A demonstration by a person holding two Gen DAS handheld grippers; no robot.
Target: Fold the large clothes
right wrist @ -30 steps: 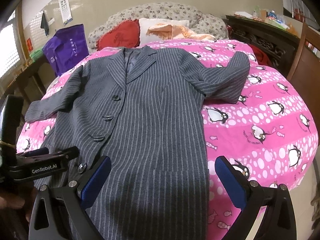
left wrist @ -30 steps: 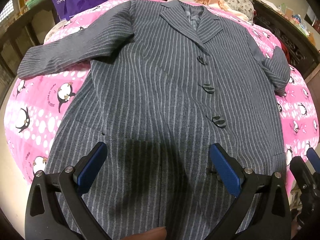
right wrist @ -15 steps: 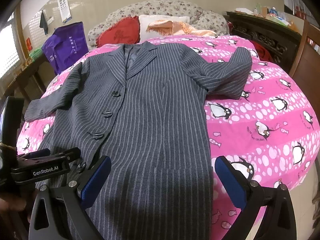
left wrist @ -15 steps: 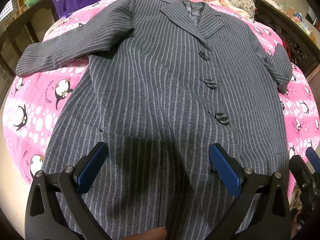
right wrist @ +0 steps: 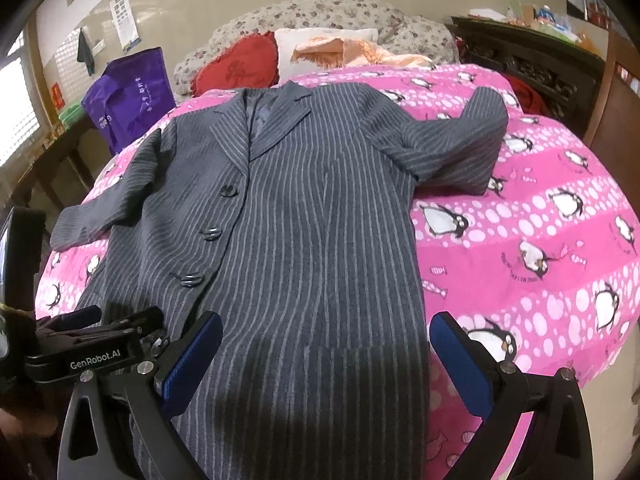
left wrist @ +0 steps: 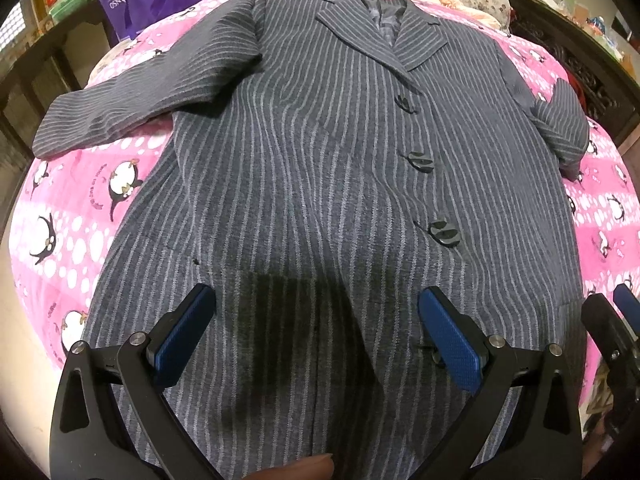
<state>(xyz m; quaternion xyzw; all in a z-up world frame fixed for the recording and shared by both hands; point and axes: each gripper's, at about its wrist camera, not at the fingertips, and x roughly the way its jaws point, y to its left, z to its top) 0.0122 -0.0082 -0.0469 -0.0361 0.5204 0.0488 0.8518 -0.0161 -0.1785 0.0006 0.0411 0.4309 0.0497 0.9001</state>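
Observation:
A long grey pinstriped coat lies face up and spread flat on a pink penguin bedspread, collar far, hem near me. It also shows in the right wrist view. Its left sleeve lies out to the side; its right sleeve is bent back beside the body. My left gripper is open and empty above the lower front of the coat. My right gripper is open and empty above the coat's lower right part. The left gripper's body shows in the right wrist view.
Red and white pillows and an orange cloth lie at the head of the bed. A purple bag stands at the far left. Dark wooden furniture runs along the right side.
Both grippers have moved forward and slightly lower over the coat, so it fills more of each view. Both jaws stay open. The coat has not moved.

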